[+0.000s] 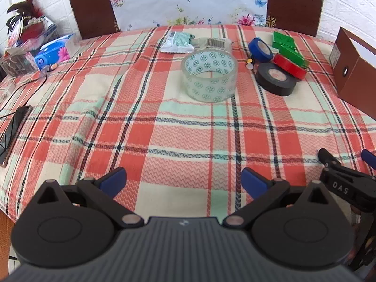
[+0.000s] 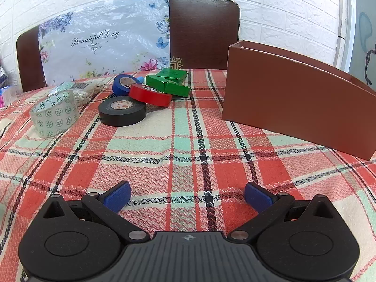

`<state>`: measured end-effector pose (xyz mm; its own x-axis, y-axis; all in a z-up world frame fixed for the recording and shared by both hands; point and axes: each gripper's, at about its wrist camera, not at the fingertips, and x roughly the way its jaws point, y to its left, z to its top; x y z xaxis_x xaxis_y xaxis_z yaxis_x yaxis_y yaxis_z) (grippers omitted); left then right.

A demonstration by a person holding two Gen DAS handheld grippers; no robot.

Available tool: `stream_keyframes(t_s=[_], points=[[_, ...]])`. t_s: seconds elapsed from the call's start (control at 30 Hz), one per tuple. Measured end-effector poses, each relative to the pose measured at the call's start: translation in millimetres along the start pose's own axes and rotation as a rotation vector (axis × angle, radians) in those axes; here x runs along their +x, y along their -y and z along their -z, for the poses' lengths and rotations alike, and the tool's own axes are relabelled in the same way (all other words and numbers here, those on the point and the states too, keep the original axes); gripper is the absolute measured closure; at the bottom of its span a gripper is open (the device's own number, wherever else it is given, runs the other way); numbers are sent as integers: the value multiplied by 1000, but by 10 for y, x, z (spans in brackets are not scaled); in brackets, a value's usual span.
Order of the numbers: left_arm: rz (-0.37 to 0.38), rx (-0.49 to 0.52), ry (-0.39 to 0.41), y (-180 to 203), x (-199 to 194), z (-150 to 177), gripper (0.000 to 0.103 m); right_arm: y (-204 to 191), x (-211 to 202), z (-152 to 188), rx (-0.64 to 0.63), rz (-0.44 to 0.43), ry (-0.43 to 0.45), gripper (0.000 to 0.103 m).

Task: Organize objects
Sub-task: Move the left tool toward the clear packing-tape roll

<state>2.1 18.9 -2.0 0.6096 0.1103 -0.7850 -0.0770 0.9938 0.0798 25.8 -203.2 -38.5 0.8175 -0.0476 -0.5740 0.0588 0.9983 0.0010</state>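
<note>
A clear patterned tape roll (image 1: 209, 76) (image 2: 54, 115) stands on the plaid tablecloth. Right of it lie a black tape roll (image 1: 275, 78) (image 2: 122, 110), a red roll (image 1: 290, 66) (image 2: 150, 95), a blue roll (image 1: 260, 49) (image 2: 124, 84) and green boxes (image 1: 285, 44) (image 2: 170, 82). A brown open box (image 1: 353, 70) (image 2: 298, 96) stands at the right. My left gripper (image 1: 183, 181) is open and empty near the front edge. My right gripper (image 2: 188, 196) (image 1: 345, 162) is open and empty, well short of the rolls.
A small packet (image 1: 177, 42) and a bag of white beads (image 2: 85, 91) lie behind the clear roll. A phone (image 1: 14, 132) lies at the left edge. A tissue pack (image 1: 52, 51) and clutter sit at the far left. Two chairs (image 2: 203, 30) stand behind the table.
</note>
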Motion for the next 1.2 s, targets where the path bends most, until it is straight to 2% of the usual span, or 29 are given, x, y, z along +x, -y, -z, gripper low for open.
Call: stream_keyframes(t_s=[0.3, 0.6, 0.83, 0.97, 1.2], points=[[-17, -17, -52, -60, 152, 34, 0, 14, 3, 5, 12, -9, 0, 1], [-15, 19, -100, 7, 255, 110, 0, 3, 8, 5, 9, -4, -1, 1], [2, 13, -128, 15, 326, 137, 0, 7, 13, 5, 8, -4, -2, 1], [35, -31, -150, -53, 378, 141, 0, 5, 26, 9, 5, -1, -4, 1], [66, -50, -150, -88, 389, 157, 0, -21, 31, 0, -6, 8, -12, 1]])
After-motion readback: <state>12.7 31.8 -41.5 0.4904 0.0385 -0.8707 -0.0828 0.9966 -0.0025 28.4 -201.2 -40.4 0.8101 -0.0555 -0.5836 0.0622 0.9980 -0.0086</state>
